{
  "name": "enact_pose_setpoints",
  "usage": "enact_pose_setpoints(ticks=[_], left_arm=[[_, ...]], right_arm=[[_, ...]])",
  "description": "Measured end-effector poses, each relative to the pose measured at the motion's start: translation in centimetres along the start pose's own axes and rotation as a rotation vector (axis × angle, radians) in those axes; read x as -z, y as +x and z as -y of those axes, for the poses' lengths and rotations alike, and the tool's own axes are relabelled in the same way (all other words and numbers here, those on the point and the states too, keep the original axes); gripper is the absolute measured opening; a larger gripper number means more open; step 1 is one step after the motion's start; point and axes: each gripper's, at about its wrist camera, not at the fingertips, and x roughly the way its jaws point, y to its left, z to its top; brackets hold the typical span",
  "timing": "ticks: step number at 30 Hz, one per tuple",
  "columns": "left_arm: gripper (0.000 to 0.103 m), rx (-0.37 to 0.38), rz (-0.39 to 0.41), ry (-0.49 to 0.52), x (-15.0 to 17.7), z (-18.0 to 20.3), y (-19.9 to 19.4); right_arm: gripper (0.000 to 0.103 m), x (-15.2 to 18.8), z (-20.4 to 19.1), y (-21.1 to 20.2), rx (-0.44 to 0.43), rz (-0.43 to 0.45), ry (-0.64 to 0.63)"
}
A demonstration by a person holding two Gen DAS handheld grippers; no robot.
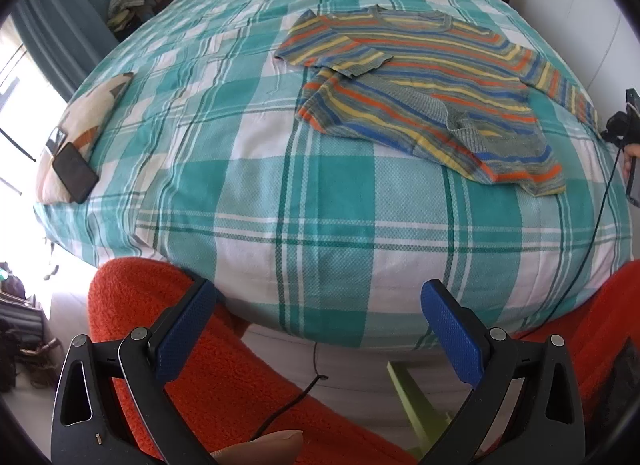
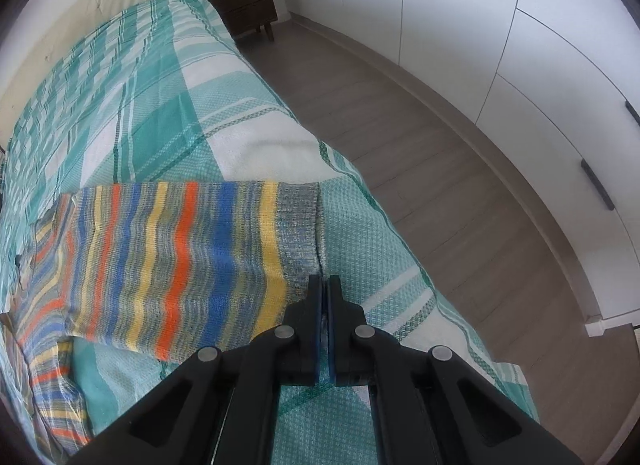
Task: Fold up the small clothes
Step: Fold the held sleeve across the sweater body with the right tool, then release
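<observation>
Right tool (image 2: 324, 283) pinches cuff of striped sweater (image 2: 168, 265) sleeve; left tool (image 1: 318, 329) spread, idle. Lift cuff, carry sleeve flat across body, avoid bunching.

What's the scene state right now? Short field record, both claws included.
surface: bed with teal checked cover
garment: striped knit sweater, lying on the cover, one sleeve folded across the front, other sleeve stretched toward the bed edge
left claw: open, nothing between the pads, hanging off the near bed edge, away from the sweater
right claw: shut, tips at the sleeve cuff; whether fabric is pinched cannot be told
other: phone on a cushion
fold progress: partly folded
</observation>
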Motion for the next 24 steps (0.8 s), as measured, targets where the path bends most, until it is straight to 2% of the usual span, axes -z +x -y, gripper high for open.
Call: enact_pose_setpoints(ticks=[1, 3, 4, 5, 7, 9, 11, 13, 14, 16, 18, 20, 21, 22, 23, 24], left_arm=[[0.103, 0.001, -0.006, -0.017, 0.0, -0.5, 0.3], [0.102, -0.001, -0.013, -0.055, -0.1, -1.9, 1.1], [0.102, -0.01, -0.015, -0.079, -0.2, -2.8, 1.6], [0.102, -0.013, -0.016, -0.101, -0.5, -3.7, 2.2], [0.102, 0.014, -0.012, -0.124, -1.7, -5.2, 3.3], [0.102, 0.072, 0.015, -0.11, -3.9, -6.0, 4.5], [0.102, 0.137, 0.033, -0.031, -6.8, -5.4, 6.5], [0.101, 0.138, 0.064, 0.058, -9.9, -3.9, 8.8], [0.101, 0.142, 0.082, 0.094, -11.3, -3.1, 9.9], [0.1, 0.135, 0.1, 0.161, -14.0, -1.5, 12.2], [0.085, 0.088, 0.099, 0.222, -16.0, 0.3, 14.3], [0.058, 0.054, 0.072, 0.282, -17.1, 1.8, 16.1], [0.048, 0.049, 0.052, 0.297, -17.3, 2.2, 16.8], [0.021, 0.053, 0.039, 0.306, -17.3, 2.4, 17.3], [0.005, 0.061, 0.034, 0.311, -17.1, 2.4, 17.5], [0.004, 0.072, 0.048, 0.312, -17.0, 2.2, 17.1]], right_arm=[[0.002, 0.1, -0.2, -0.1, -0.002, 0.002, -0.019], [0.018, 0.5, -0.4, -0.6, 0.018, 0.014, -0.061], [0.042, 0.8, -0.3, -1.2, 0.038, 0.024, -0.081], [0.063, 1.3, -0.2, -2.1, 0.055, 0.042, -0.101], [0.064, 2.7, -0.7, -4.6, 0.058, 0.097, -0.17], [0.064, 5.0, -2.6, -7.1, -0.011, 0.118, -0.299], [0.064, 8.1, -5.0, -9.0, -0.186, 0.075, -0.415], [0.063, 11.5, -8.0, -10.0, -0.365, -0.003, -0.523], [0.063, 13.1, -9.6, -10.4, -0.429, -0.03, -0.574], [0.063, 15.9, -12.4, -10.8, -0.505, -0.063, -0.649], [0.063, 17.8, -14.8, -10.4, -0.522, -0.076, -0.707], [0.055, 18.8, -16.7, -9.8, -0.52, -0.073, -0.743], [0.05, 19.2, -17.4, -9.4, -0.534, -0.09, -0.753], [0.033, 19.6, -18.1, -8.8, -0.538, -0.119, -0.77], [0.008, 20.0, -18.7, -8.4, -0.519, -0.136, -0.797], [0.004, 20.4, -18.9, -8.5, -0.495, -0.128, -0.824]])
